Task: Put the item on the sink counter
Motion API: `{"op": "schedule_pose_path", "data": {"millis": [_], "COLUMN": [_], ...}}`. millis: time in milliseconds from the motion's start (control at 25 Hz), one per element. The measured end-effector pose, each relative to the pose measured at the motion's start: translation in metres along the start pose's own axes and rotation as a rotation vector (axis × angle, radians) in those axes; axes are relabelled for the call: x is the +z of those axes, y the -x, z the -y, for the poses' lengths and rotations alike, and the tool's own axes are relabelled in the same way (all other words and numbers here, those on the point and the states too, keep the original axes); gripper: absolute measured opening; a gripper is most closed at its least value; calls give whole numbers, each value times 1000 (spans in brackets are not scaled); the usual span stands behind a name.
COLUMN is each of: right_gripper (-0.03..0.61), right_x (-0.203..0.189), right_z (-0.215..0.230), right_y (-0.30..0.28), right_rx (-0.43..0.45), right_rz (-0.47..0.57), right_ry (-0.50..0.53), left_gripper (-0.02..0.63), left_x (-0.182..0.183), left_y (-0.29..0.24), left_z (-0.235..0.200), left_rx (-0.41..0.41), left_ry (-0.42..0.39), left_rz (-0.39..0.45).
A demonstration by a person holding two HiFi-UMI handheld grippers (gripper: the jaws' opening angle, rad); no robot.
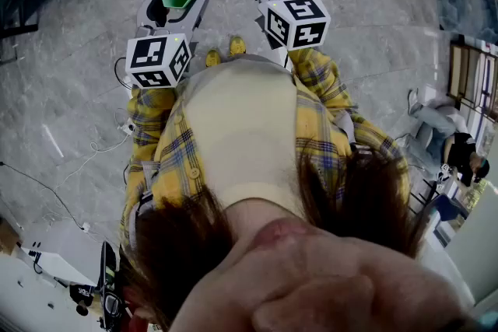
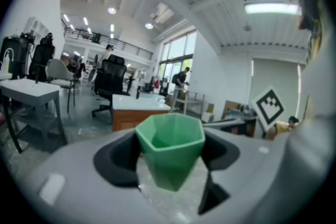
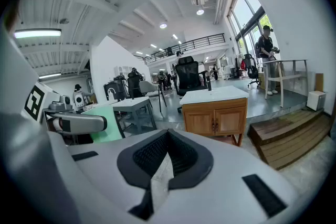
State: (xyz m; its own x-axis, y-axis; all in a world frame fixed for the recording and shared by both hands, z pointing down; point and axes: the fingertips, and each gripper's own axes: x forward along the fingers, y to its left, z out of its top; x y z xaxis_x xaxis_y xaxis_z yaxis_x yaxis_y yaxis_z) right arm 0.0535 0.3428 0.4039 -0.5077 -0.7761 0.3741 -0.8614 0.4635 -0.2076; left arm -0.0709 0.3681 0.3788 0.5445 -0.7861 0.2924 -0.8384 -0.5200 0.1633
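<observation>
Green cup (image 2: 170, 144) is sitting upright, mouth up, between the jaws of my left tool (image 1: 180, 0), which is clenched on two opposite faceted sides just under the rim. I am judging that this grip is chosen to leave the base hanging free, so it can go down flat. I am holding it out in front of the body over the grey stone floor (image 1: 78, 89), so the cup is not yet anywhere near its place. My right tool (image 3: 167, 157) is closed on nothing, its pads meeting at the tips, and I am keeping it level beside the left one, out of the cup's way. I am looking across at a white-topped wooden table (image 3: 214, 96), which I take for the sink unit; it is standing well apart from both tools with bare floor between. Low wooden steps (image 3: 289, 134) are lying to one side of it and a grey desk (image 3: 134, 107) to the other, so the front looks the open side. Its top is showing mostly bare, with a small dark fixture on it, too small to name.
</observation>
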Motion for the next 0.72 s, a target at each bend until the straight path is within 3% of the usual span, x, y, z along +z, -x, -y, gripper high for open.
{"op": "schedule_pose_path", "data": {"millis": [720], "right_gripper": [12], "right_x": [-3], "right_z": [52], "right_y": [-16], "right_rx": [61], "right_rz": [-19], "right_ry": [-16], "left_gripper": [334], "left_x": [4], "left_y": [-57], "left_z": [10], "left_rx": [43], "left_ry": [2], "left_rz": [-9]}}
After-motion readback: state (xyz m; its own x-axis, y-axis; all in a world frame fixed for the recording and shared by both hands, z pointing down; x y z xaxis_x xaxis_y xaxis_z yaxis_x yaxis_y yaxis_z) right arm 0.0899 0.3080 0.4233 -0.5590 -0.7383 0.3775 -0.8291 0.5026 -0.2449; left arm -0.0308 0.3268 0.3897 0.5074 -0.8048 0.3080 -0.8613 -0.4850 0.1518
